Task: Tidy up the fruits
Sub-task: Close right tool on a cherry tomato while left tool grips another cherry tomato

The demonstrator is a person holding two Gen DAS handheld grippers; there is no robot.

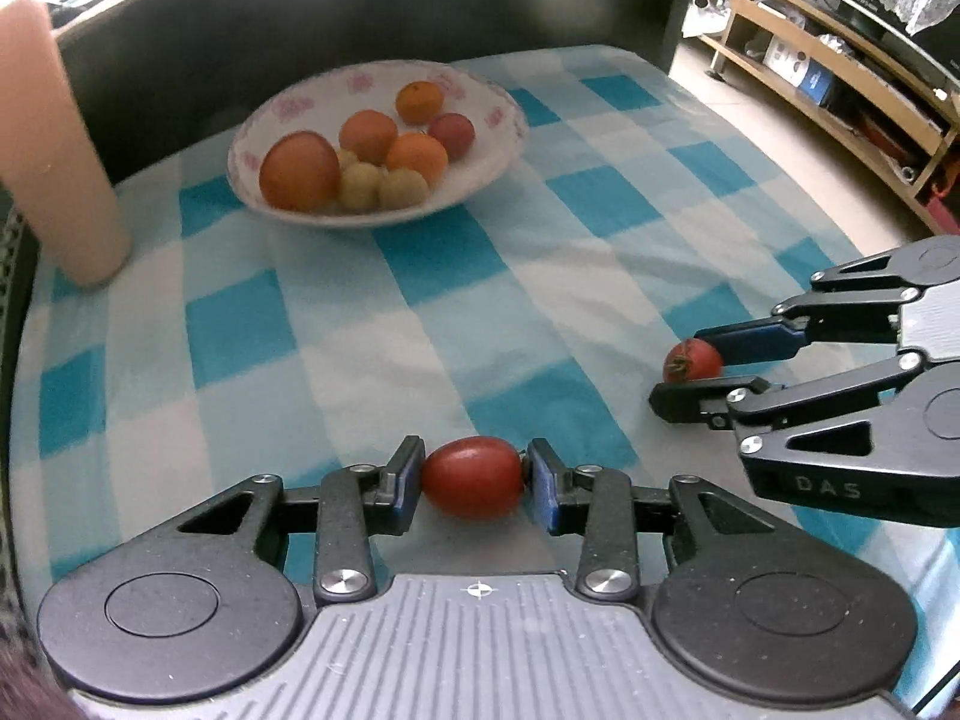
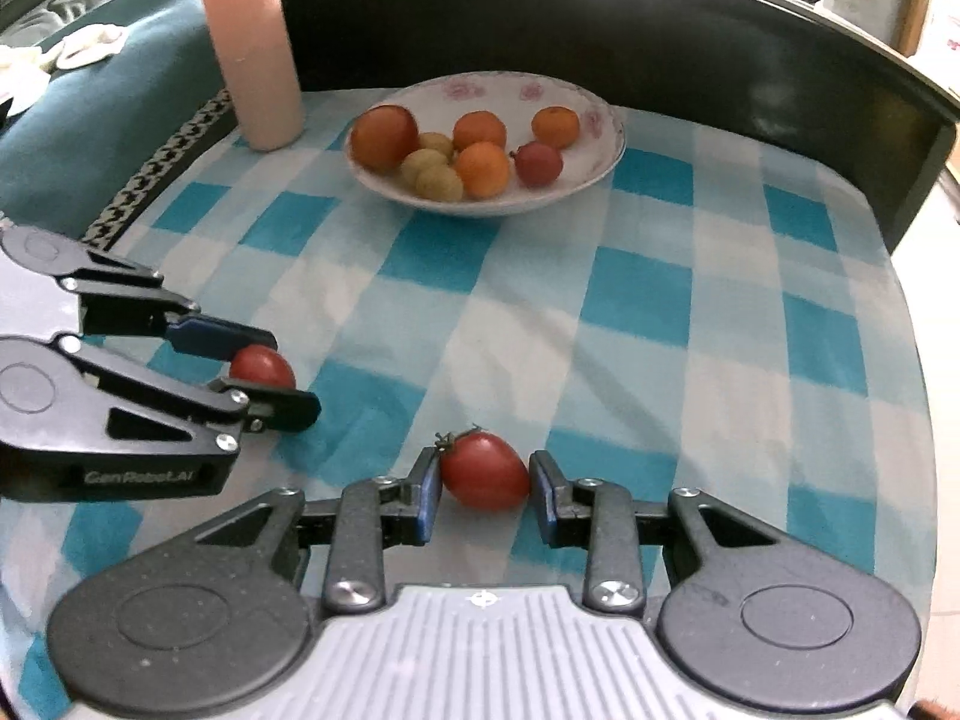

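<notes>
A smooth red tomato [image 1: 472, 477] lies on the blue checked cloth between the pads of my left gripper [image 1: 474, 468], which is shut on it. From the right wrist view, this left gripper [image 2: 288, 375] sits at the left with the same tomato [image 2: 262, 366] in it. My right gripper [image 2: 483, 474] is shut on a second red tomato [image 2: 485, 471] that has a green stem. In the left wrist view it [image 1: 681, 369] is at the right, with the stemmed tomato [image 1: 691, 360] in its jaws. A white flowered bowl [image 1: 510, 120] [image 2: 618, 138] at the back holds several oranges, tomatoes and yellowish fruits.
A tall pink cylinder [image 1: 66, 168] [image 2: 252, 48] stands left of the bowl. A dark raised panel [image 1: 360, 12] borders the back of the table. A teal cushion [image 2: 90, 120] lies past the left edge, and a wooden shelf [image 1: 840, 78] stands beyond the right edge.
</notes>
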